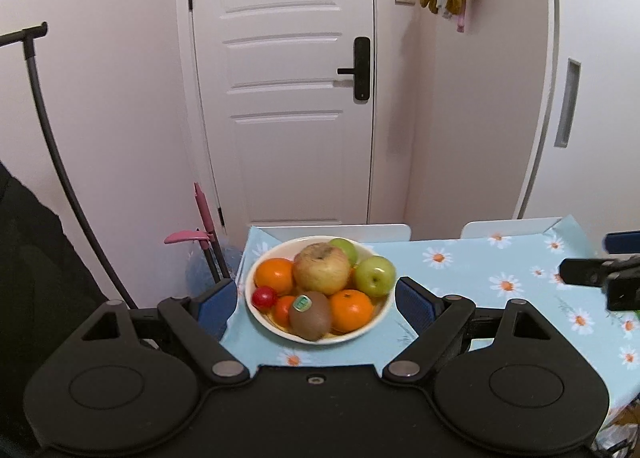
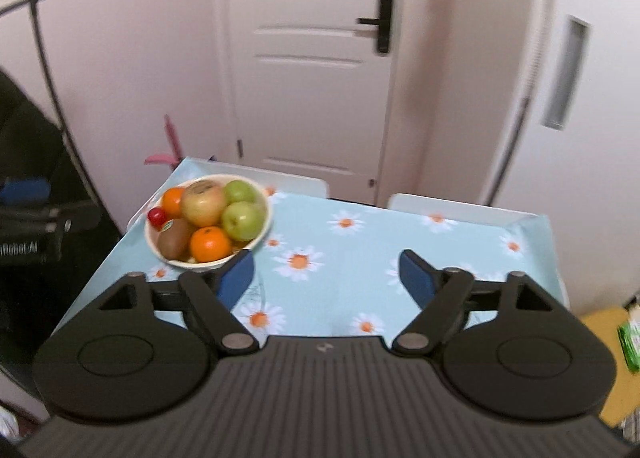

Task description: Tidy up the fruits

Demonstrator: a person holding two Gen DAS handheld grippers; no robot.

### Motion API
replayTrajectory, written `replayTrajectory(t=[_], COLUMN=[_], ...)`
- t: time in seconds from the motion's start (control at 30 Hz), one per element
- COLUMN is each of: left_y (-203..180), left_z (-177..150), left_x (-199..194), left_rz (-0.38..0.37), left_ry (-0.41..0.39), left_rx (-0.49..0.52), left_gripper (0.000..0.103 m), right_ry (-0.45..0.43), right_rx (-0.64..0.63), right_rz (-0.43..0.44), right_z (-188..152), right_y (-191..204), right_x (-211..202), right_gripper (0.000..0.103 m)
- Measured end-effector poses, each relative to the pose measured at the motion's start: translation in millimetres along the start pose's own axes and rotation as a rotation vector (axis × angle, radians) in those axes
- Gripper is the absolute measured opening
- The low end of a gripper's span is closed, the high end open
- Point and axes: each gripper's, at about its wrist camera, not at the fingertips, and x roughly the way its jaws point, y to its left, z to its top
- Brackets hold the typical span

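Note:
A white bowl [image 1: 383,312] stands at the table's far left corner and also shows in the right wrist view [image 2: 264,236]. It holds a large yellow-red apple [image 1: 321,268], two green apples [image 1: 375,276], oranges [image 1: 351,310], a kiwi with a sticker [image 1: 311,316] and a small red fruit [image 1: 264,297]. My left gripper [image 1: 316,298] is open and empty, its blue pads either side of the bowl and short of it. My right gripper [image 2: 327,276] is open and empty above the bare tablecloth, right of the bowl.
The table [image 2: 360,242] has a light blue daisy cloth. Two white chair backs [image 2: 460,210] stand at its far edge. A white door [image 1: 288,98] is behind. A pink-handled tool [image 1: 204,226] and a black rack [image 1: 48,146] stand at the left.

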Motion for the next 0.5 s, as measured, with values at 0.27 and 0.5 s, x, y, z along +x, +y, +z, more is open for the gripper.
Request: replayTrajectory(t=[0.27,0.5], left_y=[-27,-40], left_z=[-8,-9], left_x=[-27,-30], left_rz=[0.006,0.010], left_ry=[-0.046,-0.044], left_rx=[-0.037,-0.005], left_gripper=[0.103,0.103], right_ry=[-0.002,-0.009], right_rx=[0.062,0.084], right_rz=[-0.067,-0.089], right_z=[-14,-23], right_y=[-25,-31], right_x=[-26,-31], right_gripper=[0.103,0.103])
